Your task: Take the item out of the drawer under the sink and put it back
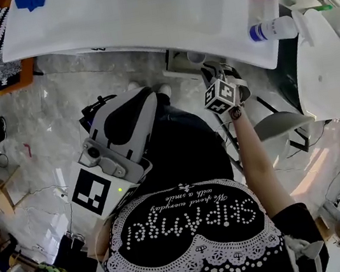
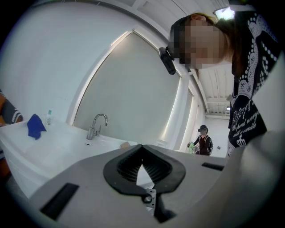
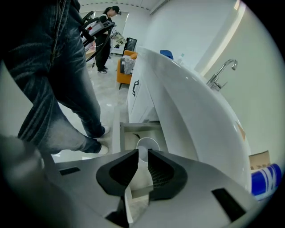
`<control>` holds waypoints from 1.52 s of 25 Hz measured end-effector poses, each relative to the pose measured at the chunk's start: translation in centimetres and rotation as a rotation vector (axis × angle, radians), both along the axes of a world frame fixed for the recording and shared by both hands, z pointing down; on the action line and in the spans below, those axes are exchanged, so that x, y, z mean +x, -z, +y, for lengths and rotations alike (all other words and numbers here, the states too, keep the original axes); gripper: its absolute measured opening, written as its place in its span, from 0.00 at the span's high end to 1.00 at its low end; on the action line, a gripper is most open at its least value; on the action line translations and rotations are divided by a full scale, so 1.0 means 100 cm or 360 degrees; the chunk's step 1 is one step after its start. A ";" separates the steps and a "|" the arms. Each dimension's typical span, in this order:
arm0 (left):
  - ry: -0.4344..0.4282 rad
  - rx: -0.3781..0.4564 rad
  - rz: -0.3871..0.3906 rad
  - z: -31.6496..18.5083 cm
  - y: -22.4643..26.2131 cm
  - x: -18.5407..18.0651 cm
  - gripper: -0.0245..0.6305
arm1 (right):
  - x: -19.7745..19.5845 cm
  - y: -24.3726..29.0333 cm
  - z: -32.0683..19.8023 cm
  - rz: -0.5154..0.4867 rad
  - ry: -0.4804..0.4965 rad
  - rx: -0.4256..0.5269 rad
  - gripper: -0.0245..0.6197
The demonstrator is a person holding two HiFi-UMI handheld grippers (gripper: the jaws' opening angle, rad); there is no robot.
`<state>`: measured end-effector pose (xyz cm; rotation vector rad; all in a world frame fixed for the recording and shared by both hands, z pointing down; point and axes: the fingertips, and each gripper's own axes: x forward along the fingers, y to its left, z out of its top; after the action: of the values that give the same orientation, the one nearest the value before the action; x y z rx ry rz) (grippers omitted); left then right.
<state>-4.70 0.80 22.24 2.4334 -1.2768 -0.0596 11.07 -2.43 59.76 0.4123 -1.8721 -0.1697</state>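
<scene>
Right gripper [image 3: 142,156] clenched on white cup [image 3: 147,143], cup mouth pointing away, toward open drawer [image 3: 116,133] under sink counter [image 3: 191,102]; cup over drawer opening, contact with drawer floor unclear. Left gripper [image 2: 142,149] closed, empty, near person's body. Risks: rim clipping drawer wall or counter underside on way down; thin wall buckling under squeeze; if let go tilted, cup likely tips or rolls
</scene>
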 end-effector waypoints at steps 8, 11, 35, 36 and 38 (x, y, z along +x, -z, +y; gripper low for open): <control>0.0053 -0.0015 -0.0022 -0.001 -0.003 -0.011 0.96 | 0.002 -0.030 -0.004 0.0153 0.0060 -0.0013 0.87; 0.0066 -0.0022 -0.0035 -0.001 -0.004 -0.014 0.96 | 0.002 -0.041 -0.007 0.0205 0.0113 -0.0014 0.87; 0.0143 -0.0104 -0.0065 -0.015 -0.011 -0.024 0.96 | -0.001 -0.085 -0.015 0.0379 0.0348 -0.0121 0.87; 0.0145 -0.0104 -0.0066 -0.016 -0.011 -0.024 0.96 | -0.002 -0.085 -0.016 0.0385 0.0366 -0.0123 0.87; 0.0149 -0.0105 -0.0065 -0.018 -0.011 -0.025 0.96 | -0.003 -0.087 -0.016 0.0389 0.0383 -0.0140 0.87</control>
<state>-7.15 -1.01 23.37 2.3301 -1.3880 0.0069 10.74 -4.06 68.48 0.0985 -1.6761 -0.2855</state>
